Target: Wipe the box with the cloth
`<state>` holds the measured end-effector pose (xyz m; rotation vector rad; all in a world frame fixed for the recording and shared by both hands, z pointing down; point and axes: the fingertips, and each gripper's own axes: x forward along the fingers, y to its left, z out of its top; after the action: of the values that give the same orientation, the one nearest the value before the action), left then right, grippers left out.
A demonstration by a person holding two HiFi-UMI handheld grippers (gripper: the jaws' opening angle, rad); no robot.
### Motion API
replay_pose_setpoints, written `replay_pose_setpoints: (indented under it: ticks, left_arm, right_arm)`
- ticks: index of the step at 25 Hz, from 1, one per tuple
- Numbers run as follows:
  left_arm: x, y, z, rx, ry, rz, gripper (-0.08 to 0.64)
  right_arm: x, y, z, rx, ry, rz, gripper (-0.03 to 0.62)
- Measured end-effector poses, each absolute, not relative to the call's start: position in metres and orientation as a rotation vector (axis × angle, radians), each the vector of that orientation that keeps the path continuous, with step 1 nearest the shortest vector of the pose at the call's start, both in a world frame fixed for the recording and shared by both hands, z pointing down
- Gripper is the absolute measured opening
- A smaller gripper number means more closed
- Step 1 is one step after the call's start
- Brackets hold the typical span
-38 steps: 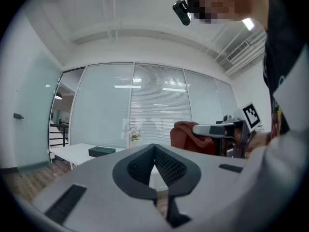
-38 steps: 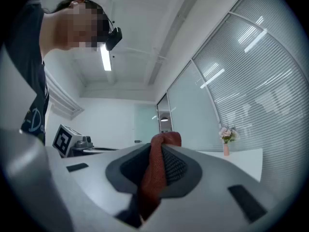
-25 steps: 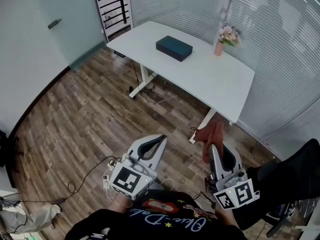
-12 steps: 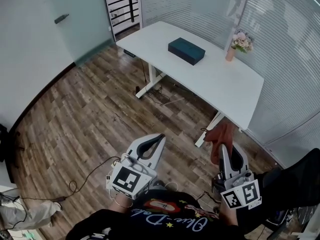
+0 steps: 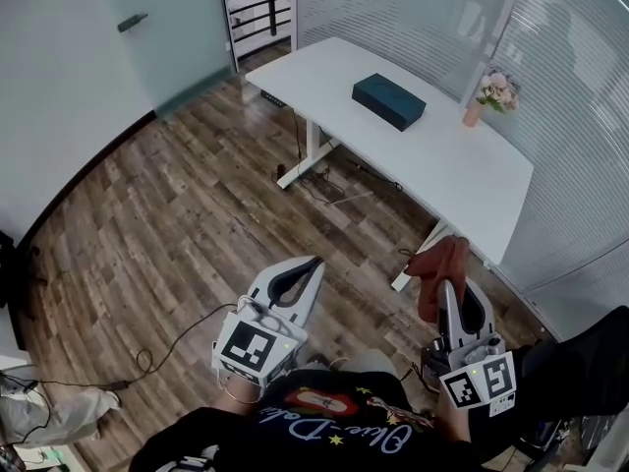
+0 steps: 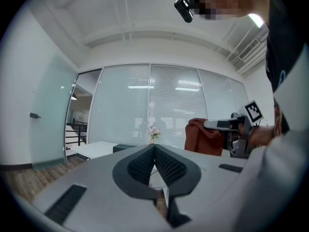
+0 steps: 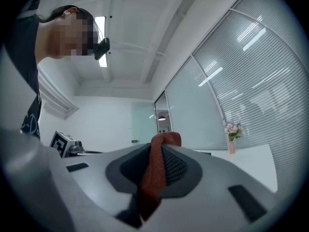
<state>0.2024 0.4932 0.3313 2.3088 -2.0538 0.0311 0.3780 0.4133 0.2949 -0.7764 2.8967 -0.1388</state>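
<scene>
Carrying the red cloth (image 5: pixel 438 262) clenched in the right tool (image 5: pixel 446 285), the person is still short of the white bench (image 5: pixel 324 62). What changes over the last second is the outlook rather than the grip. The bench and the dark box (image 5: pixel 389 101) slide steadily rightward across the head view, and the vase of flowers (image 5: pixel 476 112) goes with them, so the head and body seem to be swinging or stepping round. The right tool drifts the same way, cloth bunched over its tips and trailing back between the jaws.

The left tool (image 5: pixel 314 263) hangs low over the wooden floor (image 5: pixel 177 195), jaws pressed together on nothing, much as a second ago.

The box lies flat near the middle of the bench, well apart from both tools and untouched, with a stretch of floor between. I judge this to be the approach only: no wiping has begun, and the cloth has yet to be brought over the bench and down onto the box lid.
</scene>
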Motion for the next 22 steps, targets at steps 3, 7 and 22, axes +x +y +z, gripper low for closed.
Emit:
replay_pose_setpoints:
  ticks: [3, 7, 22]
  left_arm:
    - [0.194, 0.491, 0.336, 2.294, -2.065, 0.034, 0.003]
    - [0.183, 0.481, 0.344, 2.255, -2.070, 0.039, 0.003]
    - [0.107, 0.385, 0.342, 2.076, -2.259, 0.097, 0.003]
  right_arm:
    - [0.375, 0.404, 0.297, -0.799, 2.901, -0.138, 0.057]
    - [0.367, 0.385, 0.304, -0.800, 2.909, -0.180, 0.057]
    - [0.275, 0.244, 0.322, -0.589, 2.917, -0.265, 0.057]
